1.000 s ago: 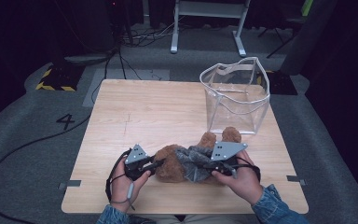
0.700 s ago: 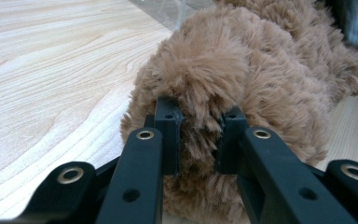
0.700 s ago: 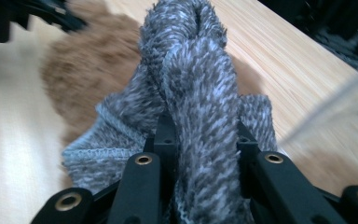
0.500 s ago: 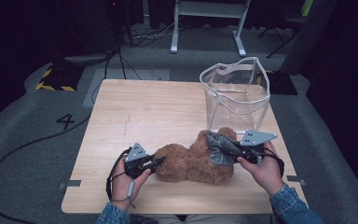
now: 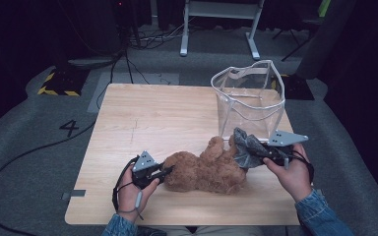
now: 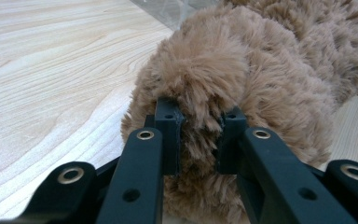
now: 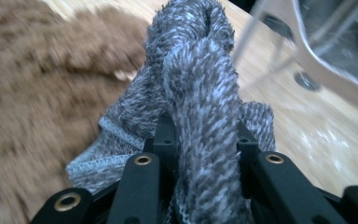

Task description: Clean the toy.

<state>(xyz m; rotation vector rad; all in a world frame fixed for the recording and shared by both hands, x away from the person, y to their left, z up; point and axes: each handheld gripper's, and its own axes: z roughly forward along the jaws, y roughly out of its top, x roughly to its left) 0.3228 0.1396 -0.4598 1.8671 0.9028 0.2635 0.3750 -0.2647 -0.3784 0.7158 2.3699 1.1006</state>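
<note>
A brown teddy bear point(image 5: 206, 170) lies on its side on the wooden table point(image 5: 162, 113). My left gripper point(image 5: 166, 170) is shut on a furry part of the teddy bear point(image 6: 261, 79) at its left end, fur bulging between the jaws. My right gripper point(image 5: 256, 153) is shut on a grey knitted garment point(image 5: 243, 147), held just right of the bear and slightly above the tabletop. In the right gripper view the grey garment point(image 7: 200, 93) bunches up between the jaws, with the bear point(image 7: 32, 93) blurred at the left.
A clear plastic bag point(image 5: 250, 98) with white trim stands open at the back right of the table, just behind the right gripper. A cable trails off the table's left side over the grey floor. A white frame stands beyond the table.
My right gripper has pulled the grey garment off the bear toward the right. The left gripper has stayed on the bear, which now lies bare.
</note>
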